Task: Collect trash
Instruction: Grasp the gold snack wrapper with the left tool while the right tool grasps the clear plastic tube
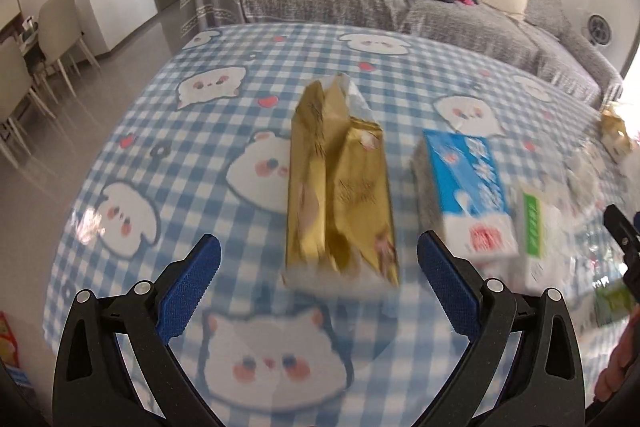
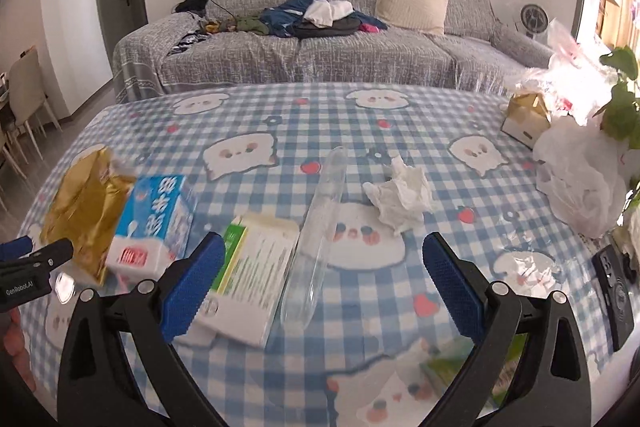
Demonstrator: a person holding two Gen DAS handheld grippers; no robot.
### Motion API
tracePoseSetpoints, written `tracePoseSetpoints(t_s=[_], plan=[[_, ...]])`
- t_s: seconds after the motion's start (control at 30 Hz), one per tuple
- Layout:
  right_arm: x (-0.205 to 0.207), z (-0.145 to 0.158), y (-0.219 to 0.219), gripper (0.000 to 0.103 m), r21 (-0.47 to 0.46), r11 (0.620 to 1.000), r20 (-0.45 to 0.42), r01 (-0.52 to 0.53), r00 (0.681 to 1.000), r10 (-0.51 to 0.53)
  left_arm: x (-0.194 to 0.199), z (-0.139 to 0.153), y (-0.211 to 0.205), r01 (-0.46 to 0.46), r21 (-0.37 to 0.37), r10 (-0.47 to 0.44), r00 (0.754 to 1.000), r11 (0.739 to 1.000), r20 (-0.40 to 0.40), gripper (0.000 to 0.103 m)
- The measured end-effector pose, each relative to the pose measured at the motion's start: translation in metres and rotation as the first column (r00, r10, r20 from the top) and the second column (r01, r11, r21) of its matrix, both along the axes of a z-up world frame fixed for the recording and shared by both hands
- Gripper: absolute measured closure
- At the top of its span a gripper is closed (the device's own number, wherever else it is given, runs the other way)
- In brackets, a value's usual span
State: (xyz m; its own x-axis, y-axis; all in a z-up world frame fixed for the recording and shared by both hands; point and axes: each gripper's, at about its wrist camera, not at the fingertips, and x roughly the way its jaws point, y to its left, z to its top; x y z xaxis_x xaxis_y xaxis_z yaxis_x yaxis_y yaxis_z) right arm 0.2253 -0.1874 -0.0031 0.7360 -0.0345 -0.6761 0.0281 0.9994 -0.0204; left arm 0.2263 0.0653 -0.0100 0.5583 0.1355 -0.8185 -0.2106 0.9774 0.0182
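On the blue-and-white checked tablecloth (image 2: 280, 131) with cartoon animal prints: several pieces of trash, grouped toward the left edge and the near middle. Crinkled gold foil snack wrapper (image 1: 340, 183) lying lengthwise, directly ahead of left gripper (image 1: 318, 259); jaws spread wide, nothing between the blue pads, wrapper's near end between the fingertips but not touching either. Blue-and-white milk carton (image 1: 468, 187) just beside the wrapper, on its right; contact between the two not certain. White-and-green flat cardboard box (image 2: 252, 275) next to the carton, with a clear plastic tube (image 2: 320, 223) lying along its right side, apparently touching. Crumpled white tissue (image 2: 404, 195) near the tube, apart from it. Right gripper (image 2: 320, 267) also fully open and empty, poised over box and tube. Toward the far right corner: small gold-and-white carton (image 2: 526, 117) against translucent plastic bags (image 2: 576, 183).

Likely hazards, judged from this layout:
- Wrapper thin and slippery; closing on the loose near end alone liable to pinch foil only, letting it slide out or tear.
- Left view blurred, suggesting motion; closing before settling liable to nudge the wrapper sideways into the milk carton and tip it.
- Tube round and smooth; any brush from the right fingers apt to send it rolling toward the near edge.
- Grippers near each other at the left side; simultaneous reaches apt to collide.
- Glossy cloth; a downward press liable to drag or bunch it, shifting everything.
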Motion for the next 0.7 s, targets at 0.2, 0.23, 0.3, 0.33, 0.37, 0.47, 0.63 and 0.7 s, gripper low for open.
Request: tracePoseSetpoints(t_s=[0.2,0.23,0.3,0.33,0.37,0.47,0.63,0.7], plan=[[0.036,-0.013,-0.005,0.015,0.025,1.000,-0.066,0.012,0.998,-0.010,0.032,-0.014,0.006,-0.006,0.006,0.007,0.999,1.000,-0.035,0.007],[0.040,-0.016,-0.005,0.015,0.030,0.999,-0.077,0.012,0.997,-0.010,0.035,-0.016,0.006,-0.007,0.003,0.007,0.999,1.000,-0.039,0.007],[0.046,-0.020,-0.004,0.017,0.039,0.999,-0.097,0.009,0.995,-0.005,0.040,-0.021,0.009,-0.011,-0.015,0.010,0.998,1.000,-0.057,0.007],[0.049,-0.023,-0.003,0.019,0.041,0.999,-0.106,0.007,0.994,-0.002,0.042,-0.024,0.010,-0.011,-0.016,0.010,0.998,1.000,-0.063,0.008],[0.051,-0.025,-0.003,0.021,0.038,0.999,-0.114,0.006,0.994,-0.002,0.044,-0.026,0.010,-0.014,-0.013,0.013,0.998,1.000,-0.067,0.009],[0.058,-0.035,-0.004,0.029,0.050,0.999,-0.143,0.004,0.990,0.004,0.049,-0.035,0.013,-0.020,-0.026,0.017,0.996,0.999,-0.089,0.016],[0.065,-0.047,-0.004,0.045,0.058,0.998,-0.177,0.004,0.984,0.006,0.053,-0.046,0.012,-0.004,-0.058,-0.003,0.993,0.998,-0.121,0.027],[0.066,-0.049,-0.005,0.049,0.067,0.998,-0.184,0.006,0.983,0.006,0.053,-0.046,0.012,-0.003,-0.047,-0.003,0.993,0.999,-0.122,0.032]])
